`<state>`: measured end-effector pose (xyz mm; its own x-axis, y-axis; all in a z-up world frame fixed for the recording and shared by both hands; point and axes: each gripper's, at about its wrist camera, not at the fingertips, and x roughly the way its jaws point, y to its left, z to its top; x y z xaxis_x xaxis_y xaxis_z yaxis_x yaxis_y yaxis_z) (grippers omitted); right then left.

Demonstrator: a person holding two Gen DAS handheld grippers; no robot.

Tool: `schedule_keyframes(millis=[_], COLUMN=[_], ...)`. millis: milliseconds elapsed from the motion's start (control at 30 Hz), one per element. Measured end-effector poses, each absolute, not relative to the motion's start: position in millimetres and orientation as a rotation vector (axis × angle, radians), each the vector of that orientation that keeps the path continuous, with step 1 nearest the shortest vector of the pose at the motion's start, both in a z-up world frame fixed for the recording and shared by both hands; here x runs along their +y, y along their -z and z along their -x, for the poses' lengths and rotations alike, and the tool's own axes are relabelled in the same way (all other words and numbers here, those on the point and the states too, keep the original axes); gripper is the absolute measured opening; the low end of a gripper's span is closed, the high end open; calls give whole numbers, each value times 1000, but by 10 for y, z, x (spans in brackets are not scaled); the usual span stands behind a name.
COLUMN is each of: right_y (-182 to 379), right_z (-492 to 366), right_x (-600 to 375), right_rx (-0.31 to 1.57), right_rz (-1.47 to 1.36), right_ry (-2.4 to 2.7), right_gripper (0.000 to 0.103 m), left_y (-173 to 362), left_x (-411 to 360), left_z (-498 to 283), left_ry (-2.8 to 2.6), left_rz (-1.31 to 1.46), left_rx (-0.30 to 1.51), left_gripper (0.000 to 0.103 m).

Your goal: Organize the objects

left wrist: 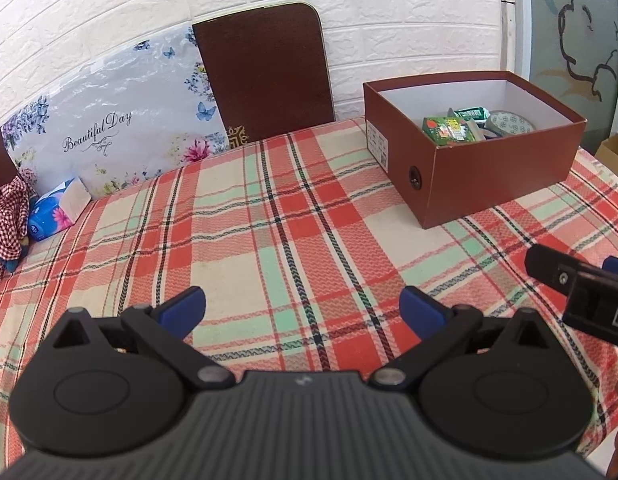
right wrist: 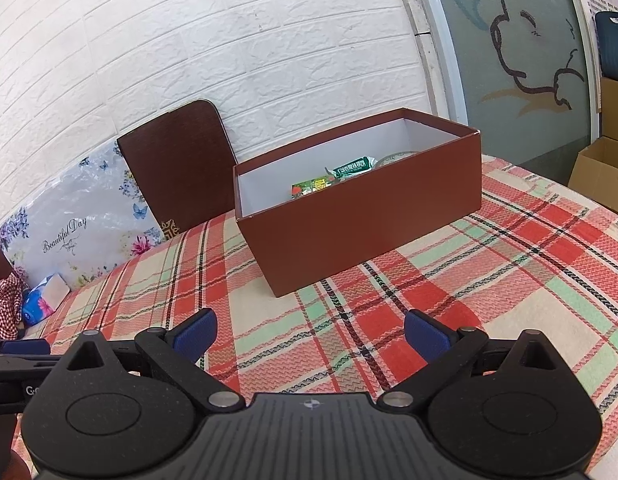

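A brown open box (left wrist: pixel 505 184) (right wrist: pixel 373 232) with a white inside stands on the plaid tablecloth (left wrist: pixel 269 220) (right wrist: pixel 489 280). Inside it lie a green and red carton (left wrist: pixel 449 130) (right wrist: pixel 311 188), a green packet (left wrist: pixel 473 113) (right wrist: pixel 351 167) and a patterned round tin (left wrist: pixel 511 123). My left gripper (left wrist: pixel 303 310) is open and empty above the cloth, left of the box. My right gripper (right wrist: pixel 311 334) is open and empty, just in front of the box. Part of the right gripper shows at the right edge of the left wrist view (left wrist: pixel 581 288).
A blue tissue pack (left wrist: pixel 59 210) (right wrist: pixel 43 298) and a red checked cloth (left wrist: pixel 7 220) (right wrist: pixel 7 308) lie at the far left. A floral board (left wrist: pixel 109 128) and a brown board (left wrist: pixel 265 76) lean on the white brick wall. Cardboard boxes (right wrist: pixel 601 168) stand beyond the table at right.
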<state>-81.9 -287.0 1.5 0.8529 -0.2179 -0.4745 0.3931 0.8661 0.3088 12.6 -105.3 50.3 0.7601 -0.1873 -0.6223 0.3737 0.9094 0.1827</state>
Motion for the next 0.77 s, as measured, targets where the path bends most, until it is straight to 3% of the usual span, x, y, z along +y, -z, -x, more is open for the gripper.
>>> schedule_keyframes(millis=[767], right_y=[-36], right_z=[862], right_x=[-2856], right_rx=[432], right_rz=[-415], right_ry=[348], right_gripper=[101], left_y=[-519], left_x=[-1071], left_z=[-49], left_ry=[377], left_rz=[-296], left_rx=[627], left_gripper=[103])
